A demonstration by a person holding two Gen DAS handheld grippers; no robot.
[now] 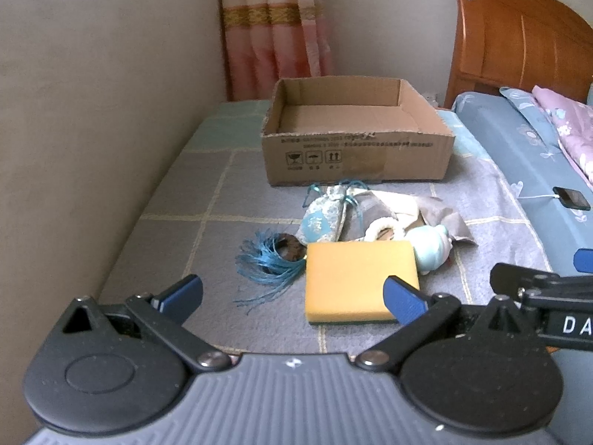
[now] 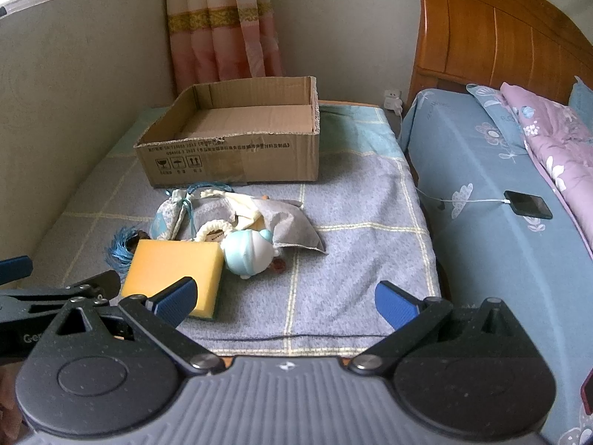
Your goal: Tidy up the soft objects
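left tongs [image 1: 292, 298]: spread wide, empty | right tongs [image 2: 285, 302]: spread wide, empty

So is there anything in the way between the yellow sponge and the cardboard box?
Yes. The sponge lies nearest the grippers, and the rest of the pile sits between it and the box: a blue pouch, a grey bag and a pale blue doll. Above them nothing blocks the way.

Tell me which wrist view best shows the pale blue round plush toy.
The right wrist view: the pale blue round plush toy lies almost fully exposed beside the yellow sponge. In the left wrist view, that sponge hides part of it.
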